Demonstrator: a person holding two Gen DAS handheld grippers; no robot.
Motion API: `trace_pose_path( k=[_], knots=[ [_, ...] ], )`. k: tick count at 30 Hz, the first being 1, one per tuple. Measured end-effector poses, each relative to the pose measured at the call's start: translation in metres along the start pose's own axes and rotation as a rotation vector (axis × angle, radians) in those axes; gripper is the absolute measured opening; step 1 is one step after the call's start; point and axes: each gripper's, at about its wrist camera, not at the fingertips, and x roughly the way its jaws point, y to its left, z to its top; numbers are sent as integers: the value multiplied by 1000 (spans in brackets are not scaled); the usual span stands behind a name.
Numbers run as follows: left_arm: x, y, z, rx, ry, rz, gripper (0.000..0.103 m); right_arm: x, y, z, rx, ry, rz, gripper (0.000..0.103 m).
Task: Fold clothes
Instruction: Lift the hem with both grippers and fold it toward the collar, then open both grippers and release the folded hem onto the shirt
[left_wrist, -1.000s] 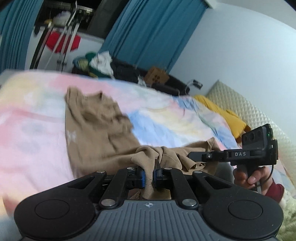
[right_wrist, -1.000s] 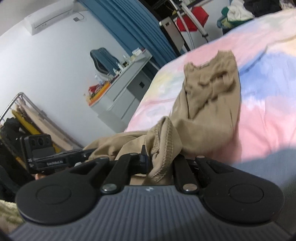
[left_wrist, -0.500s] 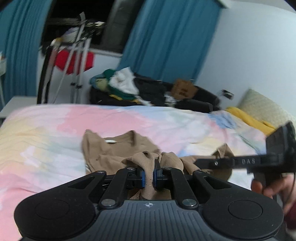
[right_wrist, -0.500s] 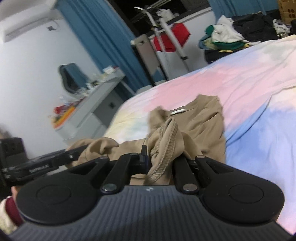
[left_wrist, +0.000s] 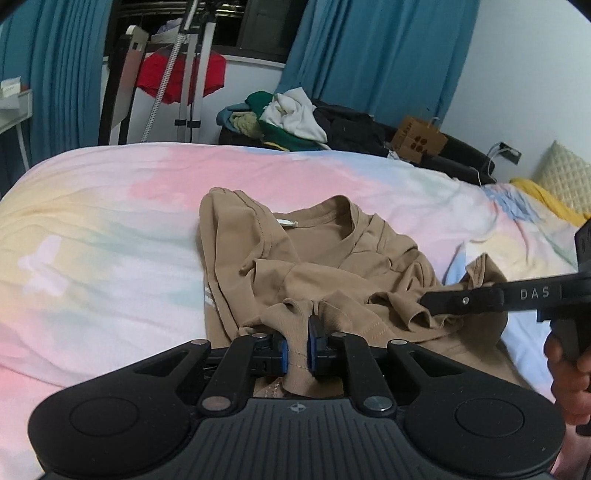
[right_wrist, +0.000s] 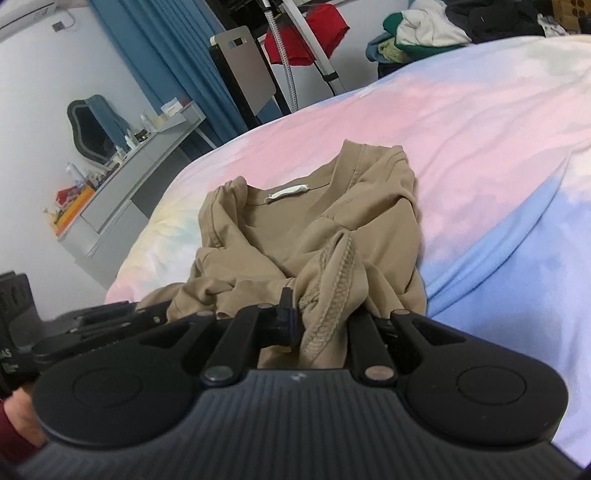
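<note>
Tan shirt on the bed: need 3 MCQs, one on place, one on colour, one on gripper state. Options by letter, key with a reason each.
1. Where does the tan shirt lie?
A. On the pastel bedspread
B. On the grey desk
C. On the floor

2. What colour is the neck label inside the collar?
A. Red
B. White
C. Black

3. How do the two grippers stand?
A. Both open, clear of the cloth
B. Only the left one grips
C. Both shut on the shirt

Key:
1 A: the shirt's body is spread over the pink, yellow and blue cover in both views.
2 B: a pale white strip shows just below the collar's back edge.
3 C: the left gripper has tan fabric pinched between its blue pads, and the right gripper holds a bunched, stitched hem.
</note>
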Motion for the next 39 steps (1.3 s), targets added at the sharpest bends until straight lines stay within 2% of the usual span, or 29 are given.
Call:
trace_pose_path(
  k=[1, 2, 3, 4, 5, 6, 7, 9, 11, 15, 19, 25, 26, 27, 28, 29, 30, 31, 33, 35, 39],
  knots=[
    [-3, -2, -1, -1, 0, 5, 12, -1, 0, 0, 7, 3, 12, 22],
    [-7, -6, -2, 9, -2, 13, 12, -4, 0, -1, 23, 3, 38, 32],
    [-11, -10, -3, 19, -3, 22, 16, -8, 1, -1, 39, -1, 67, 48],
    [-15, -14, -3, 21, -6, 28, 24, -13, 2, -2, 55, -4, 97, 57],
    [-19, -17, -3, 23, -10, 34, 30, -20, 4, -3, 61, -22, 113, 71],
    [-26, -20, -2, 24, -23, 43, 42, -26, 8, -5, 65, -43, 125, 74],
    [-33, -23, -2, 24, -37, 53, 50, -33, 11, -6, 68, -64, 138, 74],
    [-47, -25, -4, 15, -47, 58, 55, -47, 16, -11, 72, -94, 131, 74],
    [-61, -28, -6, 5, -56, 63, 58, -61, 19, -17, 80, -124, 109, 74],
    [-85, -30, -15, 0, -51, 63, 60, -85, 21, -30, 94, -174, 5, 74],
    [-88, -23, -26, -34, 13, 75, 60, -89, 17, -33, 69, -133, -149, 73],
    [-74, -13, -38, -82, 101, 65, 56, -69, 0, -39, 105, -54, -183, 73],
    [-72, -12, -38, -87, 104, 56, 55, -64, -1, -39, 104, -41, -182, 69],
    [-71, -12, -39, -93, 106, 48, 51, -59, -2, -40, 104, -27, -185, 63],
    [-70, -11, -39, -99, 108, 39, 45, -53, -3, -41, 105, -14, -189, 61],
    [-68, -11, -40, -104, 111, 30, 42, -50, -3, -43, 102, -7, -187, 48],
    [-67, -10, -40, -110, 113, 21, 35, -47, -2, -44, 99, -2, -183, 32],
    [-65, -10, -41, -115, 116, 12, 25, -46, -1, -46, 88, -2, -182, 27],
    [-64, -10, -42, -115, 115, 5, 9, -48, 7, -46, 43, -14, -183, 10],
    [-68, -10, -40, -118, 102, 1, 4, -52, 14, -46, 4, -42, -181, 7],
    [-87, -8, -33, -161, 56, -39, 3, -62, 21, -43, -23, -94, -179, 7]
  ],
)
